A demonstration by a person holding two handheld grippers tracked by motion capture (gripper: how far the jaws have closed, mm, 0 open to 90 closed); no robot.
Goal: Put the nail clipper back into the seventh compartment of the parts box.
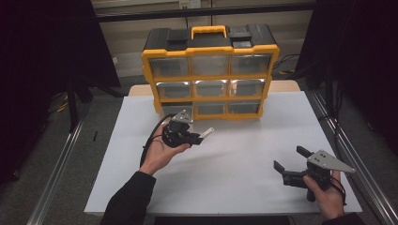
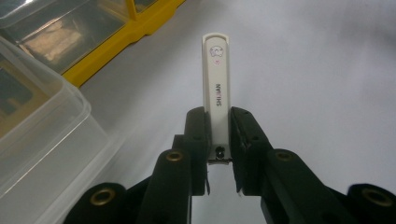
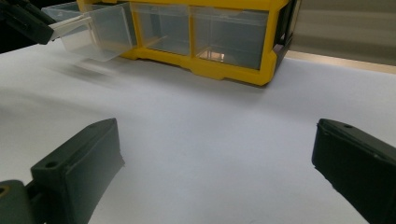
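Fingers [image 2: 198,135] of our left gripper [image 2: 218,133] are clamped on the bottom end of a white nail clipper [image 2: 216,88], and most of it sticks out past the tips. From above we see the left gripper [image 1: 199,138] held in the air just in front of the yellow organizer [image 1: 210,70], down by its bottom row, with the clipper [image 1: 207,132] pointing out to the side.

Right beside it, the bottom-left clear drawer [image 3: 95,32] of the organizer is pulled out and open. It also sits close at the left edge of the left gripper view [image 2: 42,121]. The other drawers look shut.

Our right gripper [image 1: 287,165] is well away from the organizer, near the front right of the white table [image 1: 225,187], jaws spread wide with nothing between them.

So our guess on progress: drawer open, done. Clipper picked up, done. Whether it is heading into the drawer or just came out of it, we can't tell. Either way, the drawer probably needs pushing shut afterwards, maybe with the idle right gripper.
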